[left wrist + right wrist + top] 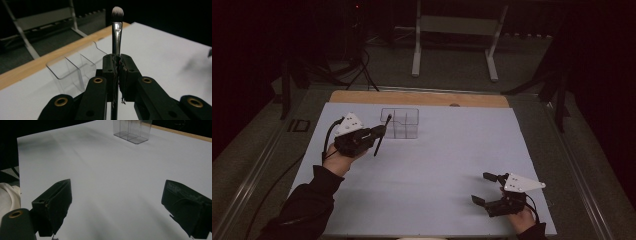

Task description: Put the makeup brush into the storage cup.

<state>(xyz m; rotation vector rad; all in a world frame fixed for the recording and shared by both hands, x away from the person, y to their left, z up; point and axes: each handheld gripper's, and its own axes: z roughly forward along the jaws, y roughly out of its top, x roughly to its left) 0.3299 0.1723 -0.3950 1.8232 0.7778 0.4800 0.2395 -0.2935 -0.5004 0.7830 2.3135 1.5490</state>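
Item: makeup brush (117, 37), slim, metal ferrule, soft pale bristle tip. Location: clamped between the pads of the left tool (117, 65), jaws closed on the handle below the ferrule, bristles standing beyond the fingertips. Clear divided organiser (75, 65) sits just ahead and to that tool's left on the white surface (162, 50). Right tool (486, 188): jaws spread wide, nothing between them, resting well apart from the brush. Handling, judged: light, stiff shaft, smooth and prone to pivot; bristles crushable. Best hold: mid-handle, never the tip.
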